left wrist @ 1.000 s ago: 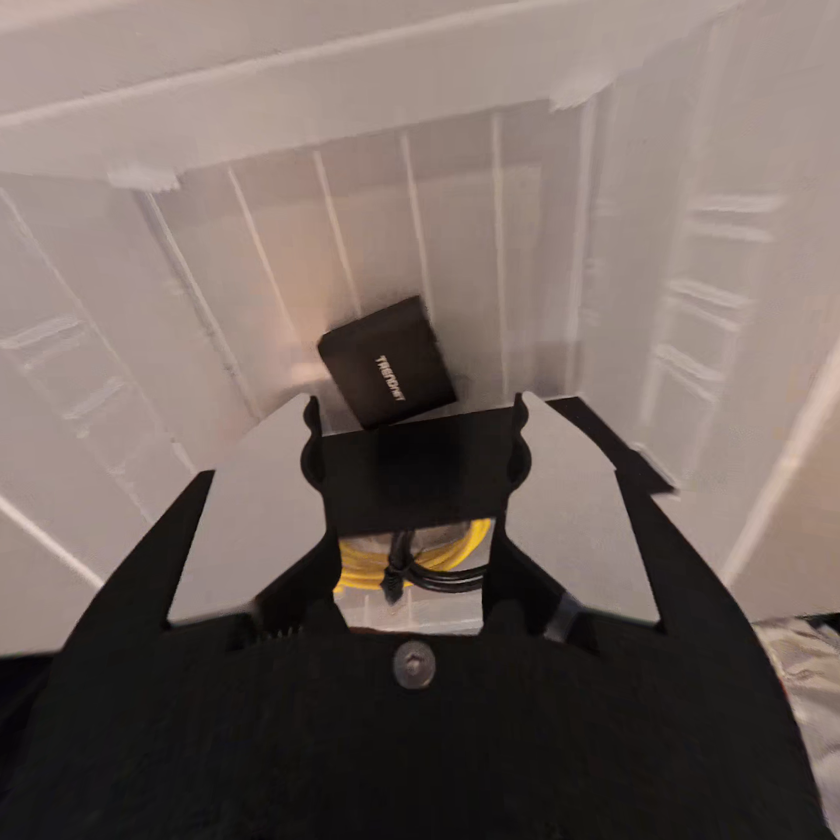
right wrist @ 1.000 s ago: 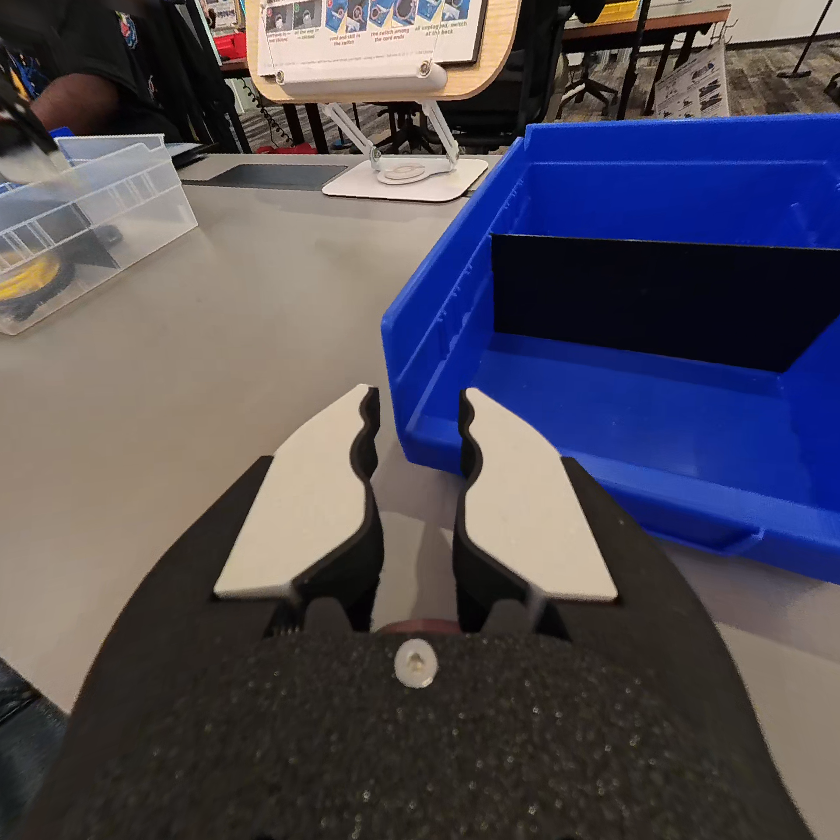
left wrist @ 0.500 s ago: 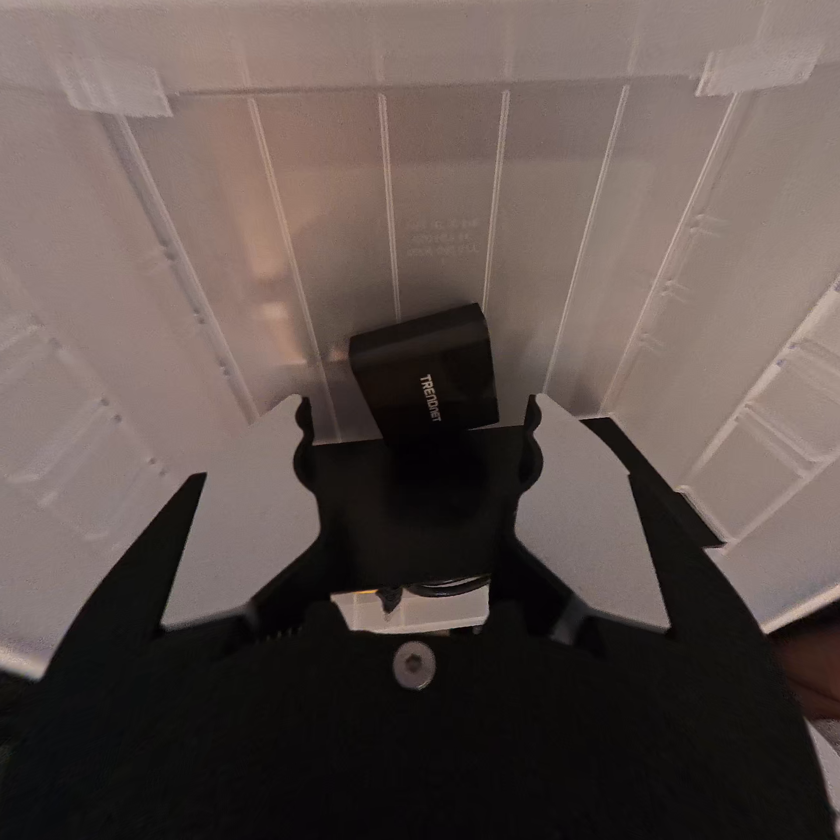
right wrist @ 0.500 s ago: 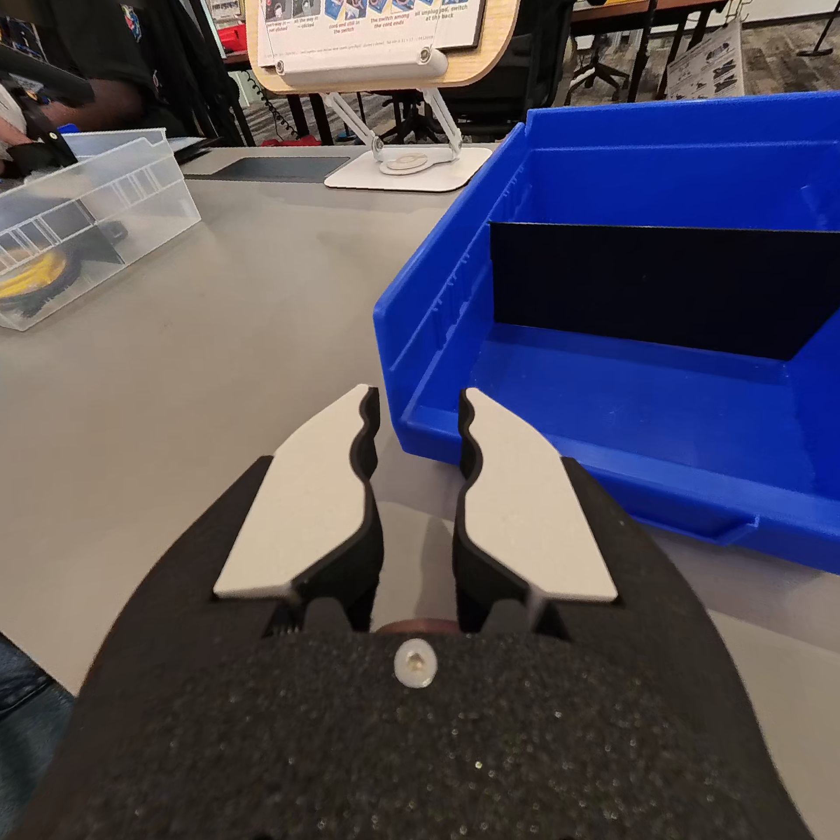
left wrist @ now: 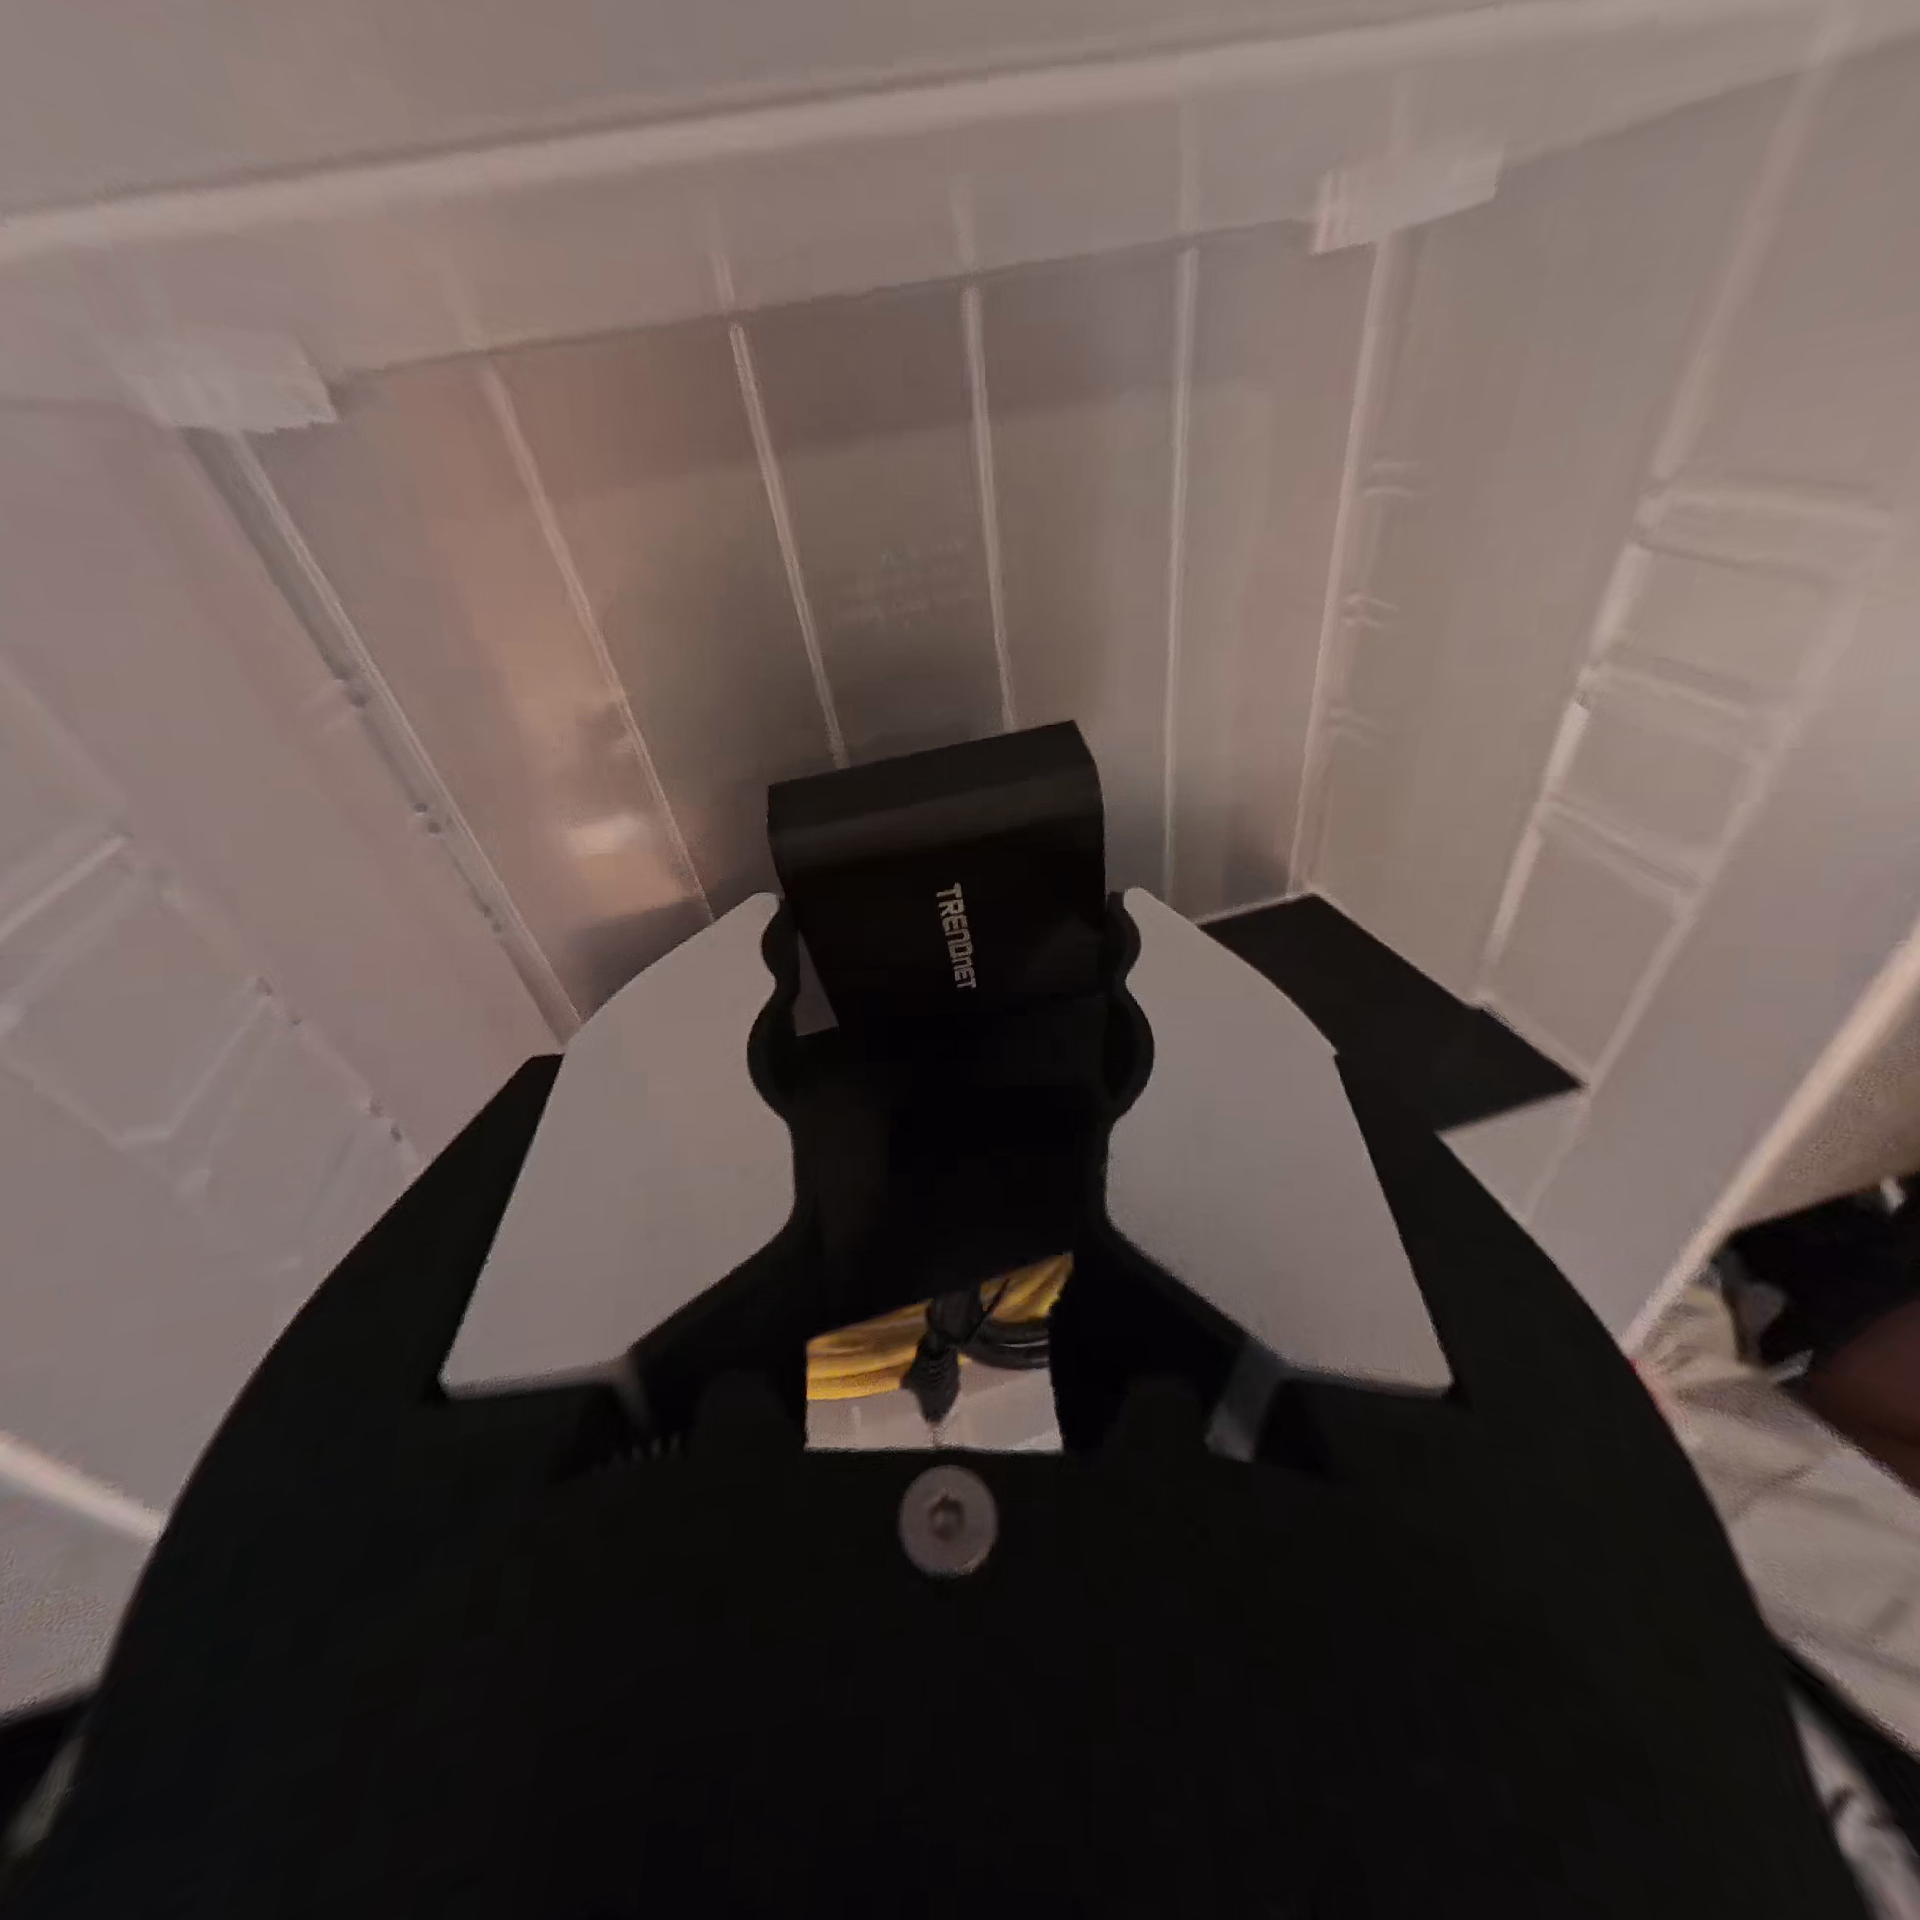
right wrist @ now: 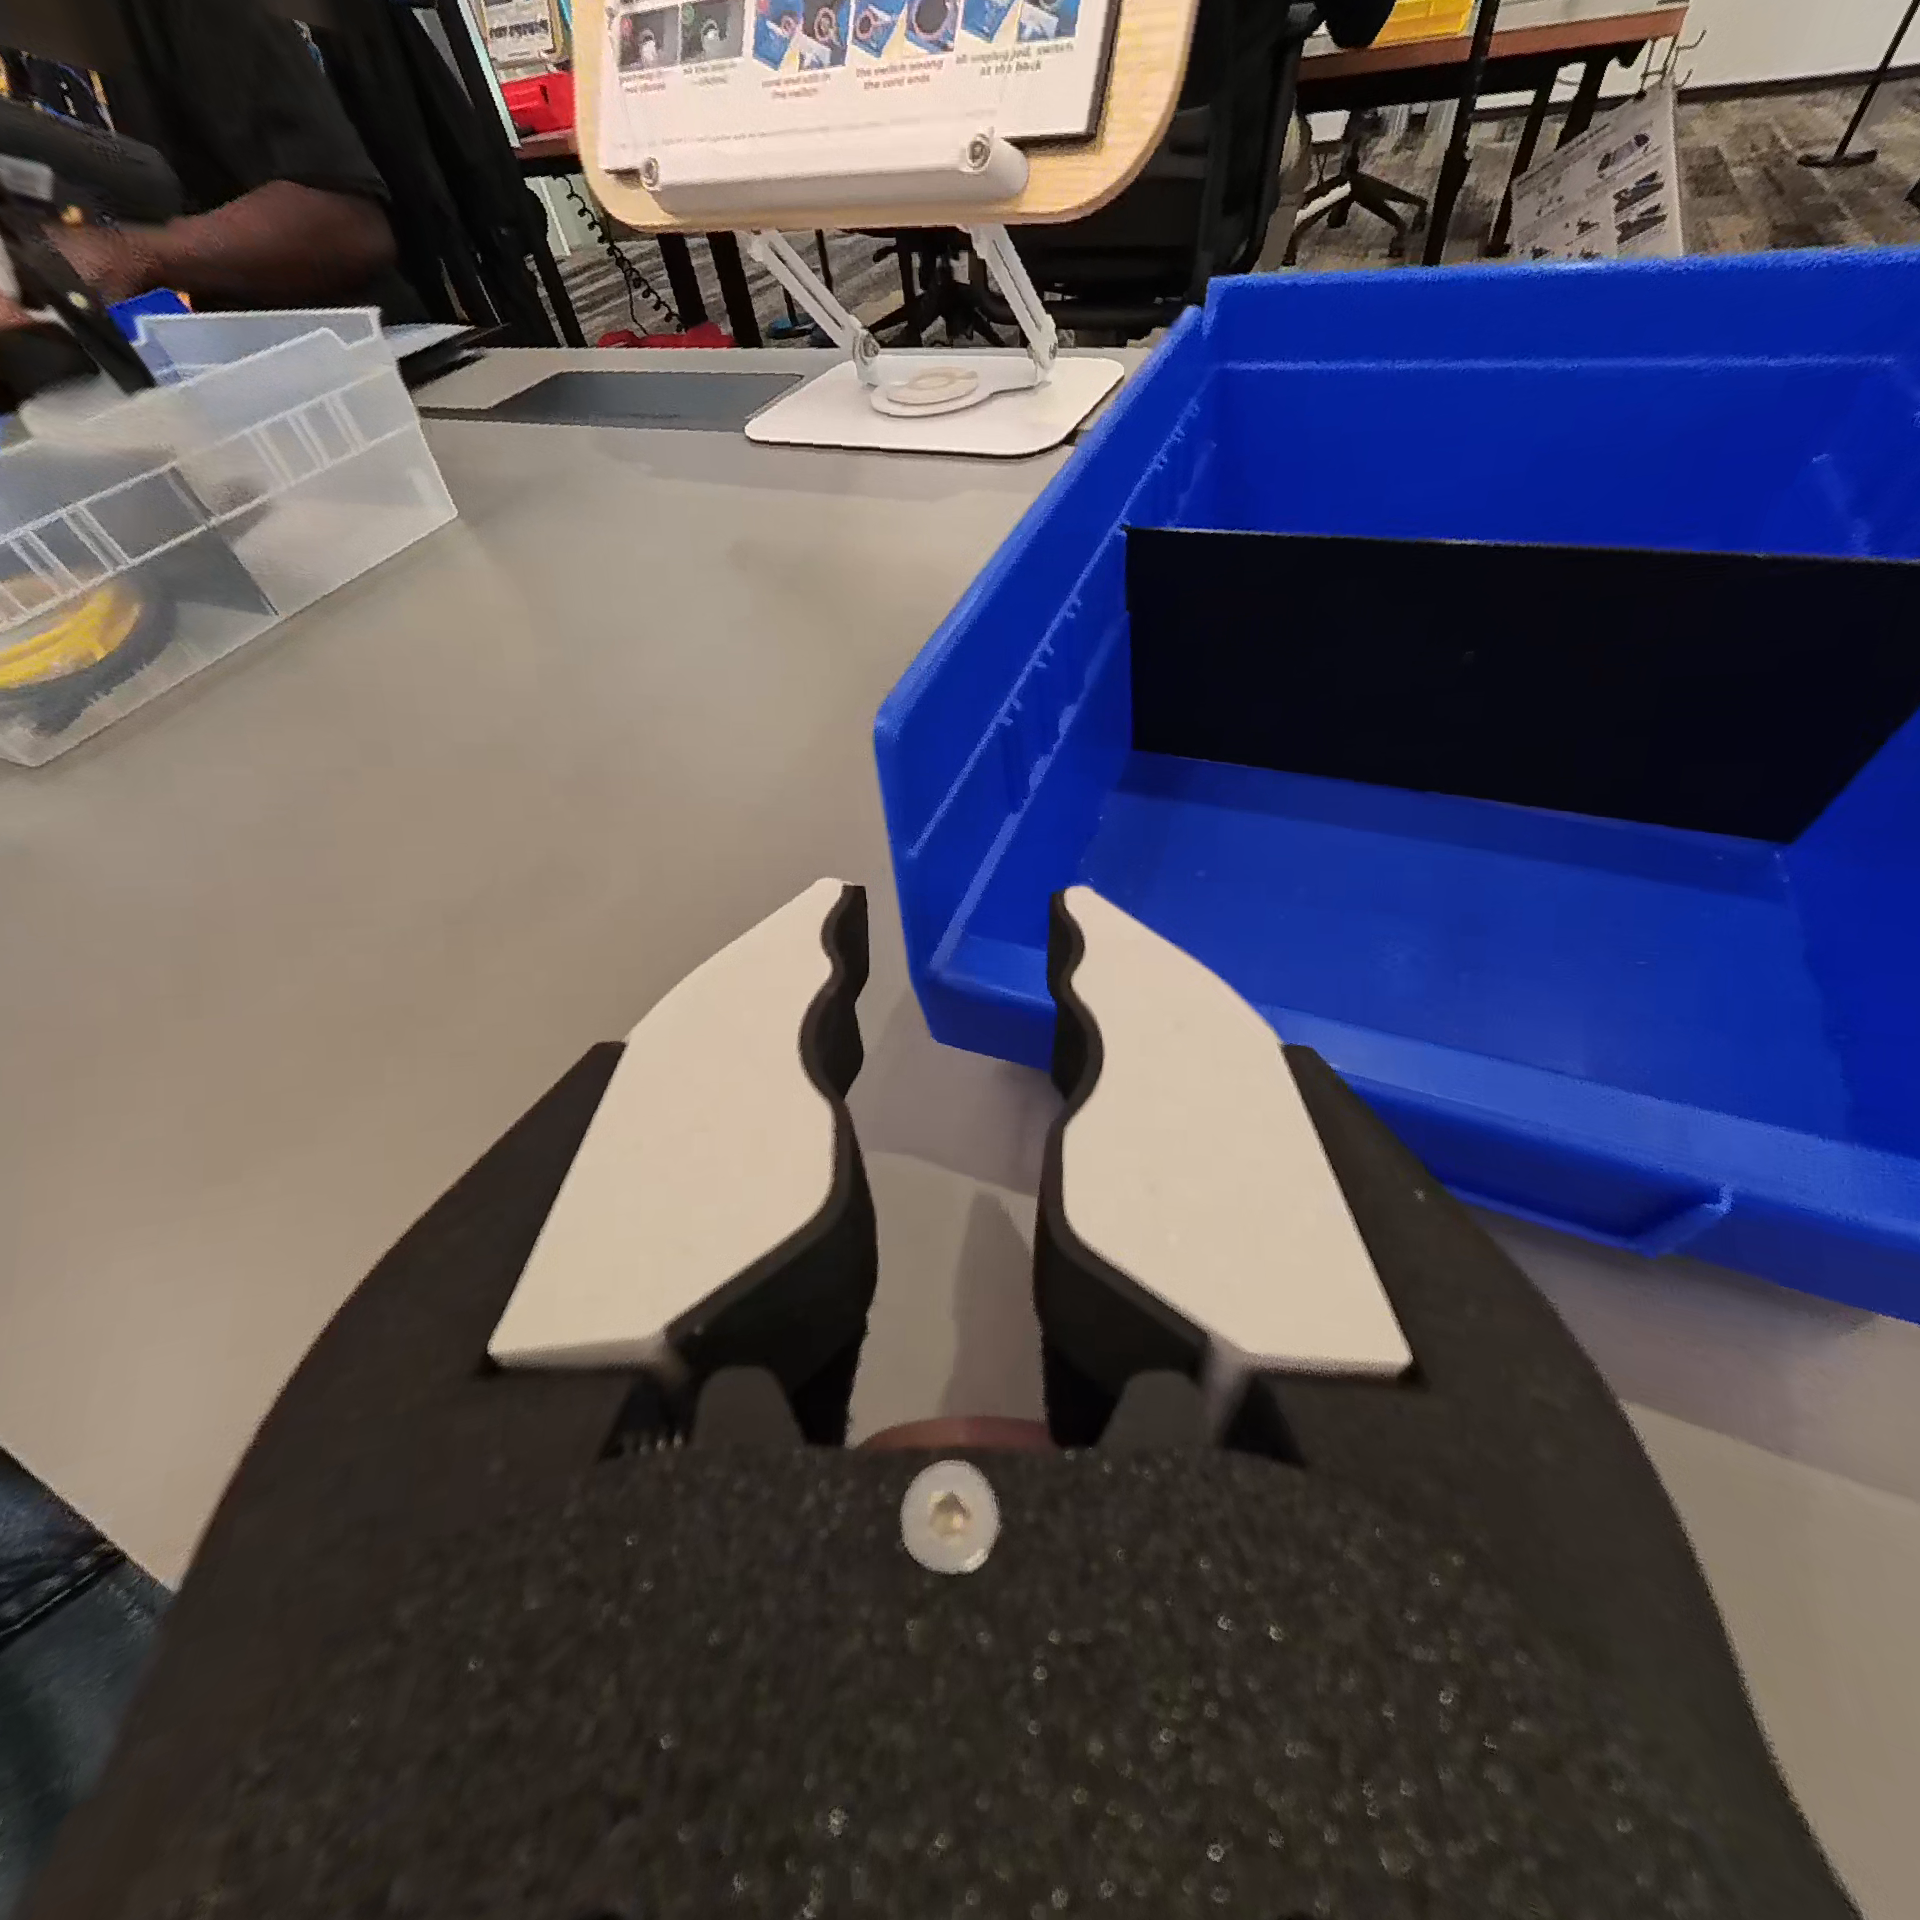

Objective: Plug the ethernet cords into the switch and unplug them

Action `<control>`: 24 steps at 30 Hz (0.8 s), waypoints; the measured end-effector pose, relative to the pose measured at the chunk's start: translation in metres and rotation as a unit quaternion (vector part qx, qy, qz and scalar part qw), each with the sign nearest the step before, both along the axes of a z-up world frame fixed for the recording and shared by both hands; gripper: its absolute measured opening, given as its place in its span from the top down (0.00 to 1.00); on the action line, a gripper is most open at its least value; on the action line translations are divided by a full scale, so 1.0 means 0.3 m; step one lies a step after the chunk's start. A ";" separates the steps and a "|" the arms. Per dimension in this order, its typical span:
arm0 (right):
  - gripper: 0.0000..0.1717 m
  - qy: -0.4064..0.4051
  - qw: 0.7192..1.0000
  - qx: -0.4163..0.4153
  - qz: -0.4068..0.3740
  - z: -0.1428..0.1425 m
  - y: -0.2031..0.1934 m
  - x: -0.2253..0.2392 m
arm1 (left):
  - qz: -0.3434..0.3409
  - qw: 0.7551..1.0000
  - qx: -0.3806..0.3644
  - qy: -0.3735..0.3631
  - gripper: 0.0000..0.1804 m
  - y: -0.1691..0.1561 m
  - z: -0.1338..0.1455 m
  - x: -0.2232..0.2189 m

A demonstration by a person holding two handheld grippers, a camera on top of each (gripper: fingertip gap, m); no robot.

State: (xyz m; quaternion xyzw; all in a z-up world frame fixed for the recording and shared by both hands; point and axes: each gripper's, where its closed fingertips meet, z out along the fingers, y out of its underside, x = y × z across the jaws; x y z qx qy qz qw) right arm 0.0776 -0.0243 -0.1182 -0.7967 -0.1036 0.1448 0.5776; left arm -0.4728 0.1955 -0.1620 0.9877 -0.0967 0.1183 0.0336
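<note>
In the left wrist view, my left gripper is inside a clear plastic bin. Its fingers have closed on the sides of a black switch, which stands tilted against the bin's far wall. A sliver of light shows low at the left pad. A yellow cord and a black cord lie below, near the gripper's base. My right gripper is open and empty, low over the grey table beside the corner of a blue bin. The clear bin with the yellow cord shows at far left.
The blue bin holds a black divider. A board on a white stand is at the table's far side. A person's arm is behind the clear bin. A black divider stands in the clear bin. Left tips to right tips: about 60 centimetres.
My left gripper moved forward around the switch and its fingers narrowed onto it from wide open. The right gripper shifted only slightly and kept the same opening.
</note>
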 end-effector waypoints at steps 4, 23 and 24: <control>0.81 -0.034 0.999 0.033 0.022 0.028 -0.005 -0.029 | -0.049 0.995 0.066 -0.062 0.69 0.007 0.098 0.001; 0.70 -0.139 0.837 0.168 0.502 0.422 0.053 -0.882 | -0.556 0.743 -0.024 -0.373 0.70 -0.668 0.599 0.747; 0.70 -0.142 0.834 0.187 0.500 0.439 0.053 -0.901 | -0.567 0.732 -0.034 -0.376 0.70 -0.693 0.595 0.777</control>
